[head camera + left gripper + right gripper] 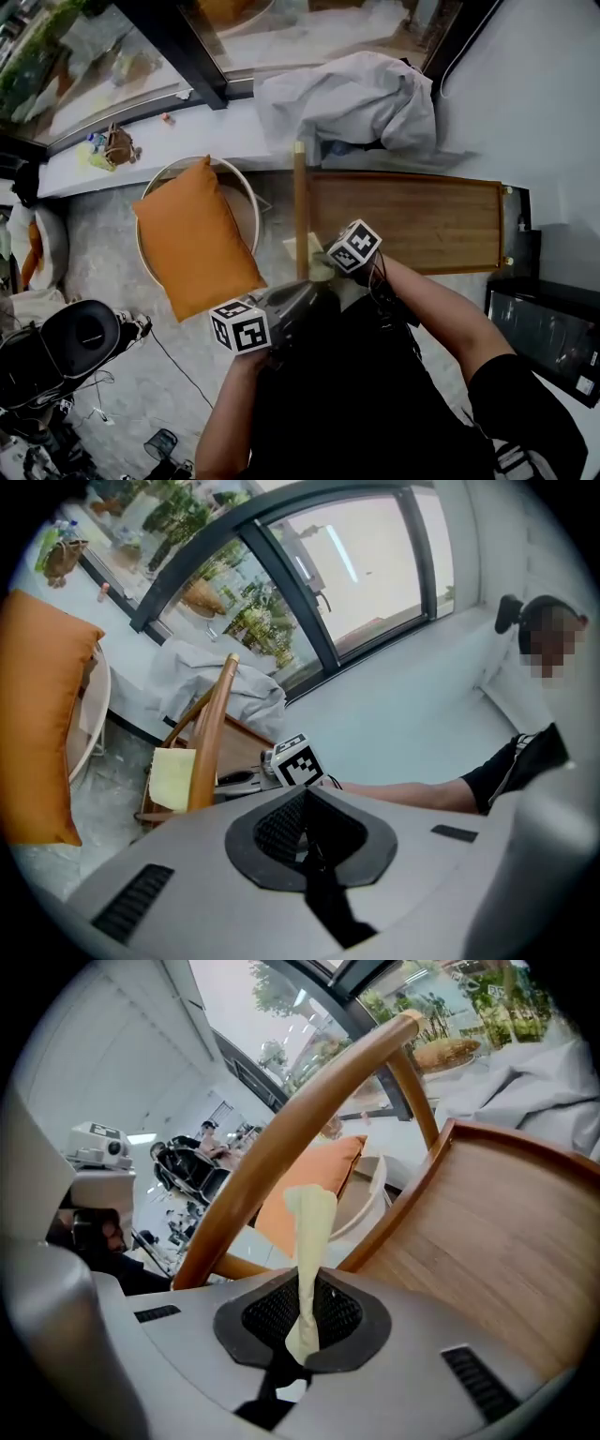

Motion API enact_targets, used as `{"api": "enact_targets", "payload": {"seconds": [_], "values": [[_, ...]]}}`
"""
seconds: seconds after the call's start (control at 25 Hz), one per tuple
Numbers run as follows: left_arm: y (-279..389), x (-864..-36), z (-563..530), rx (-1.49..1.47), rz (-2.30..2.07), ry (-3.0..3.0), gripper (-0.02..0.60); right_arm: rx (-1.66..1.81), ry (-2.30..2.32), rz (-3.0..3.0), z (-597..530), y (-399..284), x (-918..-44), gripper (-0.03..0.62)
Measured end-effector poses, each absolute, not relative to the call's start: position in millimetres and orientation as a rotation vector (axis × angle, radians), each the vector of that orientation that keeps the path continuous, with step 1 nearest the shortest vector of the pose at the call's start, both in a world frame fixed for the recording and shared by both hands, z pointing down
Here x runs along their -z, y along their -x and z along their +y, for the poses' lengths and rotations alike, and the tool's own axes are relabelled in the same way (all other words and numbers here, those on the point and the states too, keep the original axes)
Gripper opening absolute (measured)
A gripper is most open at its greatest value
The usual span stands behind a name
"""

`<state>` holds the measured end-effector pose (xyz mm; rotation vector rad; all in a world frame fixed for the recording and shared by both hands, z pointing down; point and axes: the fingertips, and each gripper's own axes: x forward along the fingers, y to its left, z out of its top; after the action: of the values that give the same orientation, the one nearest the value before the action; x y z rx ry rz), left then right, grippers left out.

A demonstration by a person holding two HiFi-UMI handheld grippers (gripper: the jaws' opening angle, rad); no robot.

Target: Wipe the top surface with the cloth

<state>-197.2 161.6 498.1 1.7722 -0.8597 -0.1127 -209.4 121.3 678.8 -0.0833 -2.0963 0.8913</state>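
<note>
A pale yellow cloth [309,1241] stands up from between the jaws of my right gripper [302,1330], which is shut on it. That gripper [337,262] hovers at the left end of the wooden top [412,220], just by its raised curved rail [309,1119]. In the left gripper view the cloth [173,778] hangs beside the rail [208,733]. My left gripper [305,841] is shut with nothing between its jaws. It is held lower and to the left [272,314], off the wooden top, pointing toward the right gripper's marker cube [298,759].
An orange cushion [197,234] lies on a round white chair [246,192] left of the wooden top. A crumpled grey sheet [347,98] is heaped on the window ledge behind it. A black box [548,333] stands at the right, and camera gear [56,347] on the floor at lower left.
</note>
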Motion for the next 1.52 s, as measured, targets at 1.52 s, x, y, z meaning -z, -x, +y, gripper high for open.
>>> {"api": "enact_targets", "payload": {"seconds": [1.52], "values": [[27.2, -516.9, 94.1, -0.002, -0.553, -1.776, 0.008, -0.779, -0.363, -1.863, 61.4, -66.4, -721.7, 0.032]]}}
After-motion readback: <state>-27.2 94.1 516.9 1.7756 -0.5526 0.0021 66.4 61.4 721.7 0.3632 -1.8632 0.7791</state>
